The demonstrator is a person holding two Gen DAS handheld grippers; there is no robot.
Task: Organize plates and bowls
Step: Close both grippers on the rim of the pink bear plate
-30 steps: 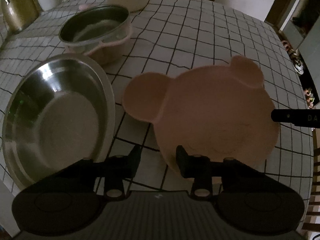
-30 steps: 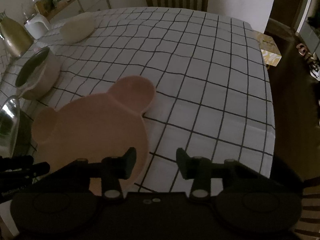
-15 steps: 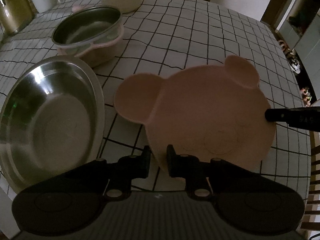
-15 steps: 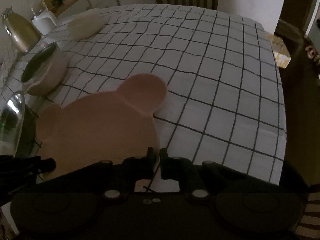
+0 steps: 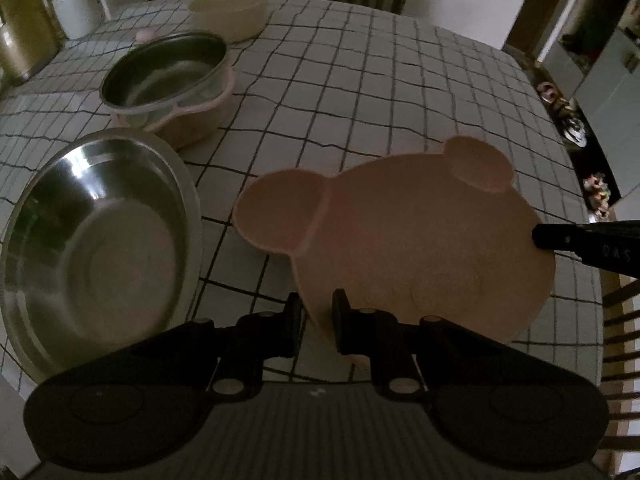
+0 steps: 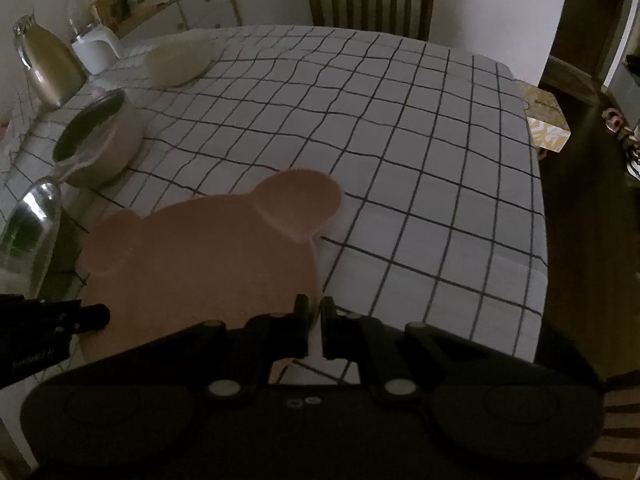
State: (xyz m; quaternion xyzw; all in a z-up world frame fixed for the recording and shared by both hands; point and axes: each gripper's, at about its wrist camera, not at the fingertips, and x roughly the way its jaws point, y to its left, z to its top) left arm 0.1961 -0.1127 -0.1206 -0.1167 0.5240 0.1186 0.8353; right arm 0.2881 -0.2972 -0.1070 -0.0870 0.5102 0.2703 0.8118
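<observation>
A pink bear-shaped plate [image 5: 420, 240] is held above the checked tablecloth, raised off it. My left gripper [image 5: 316, 312] is shut on its near left rim. My right gripper [image 6: 315, 316] is shut on its near right rim, and the plate [image 6: 200, 256] spreads to the left in the right wrist view. A large steel bowl [image 5: 92, 240] lies left of the plate. A steel bowl in a pink holder [image 5: 168, 80] stands behind it. A cream bowl [image 5: 228, 12] sits at the far side.
A gold kettle [image 5: 20, 40] and a white jug [image 5: 80, 12] stand at the table's far left. A wooden chair [image 6: 368, 0] is behind the table. A tissue box [image 6: 546, 120] lies past the right edge. The checked cloth [image 6: 400, 140] spreads right of the plate.
Both grippers closed from open onto the plate's rim. The plate has lifted slightly off the cloth.
</observation>
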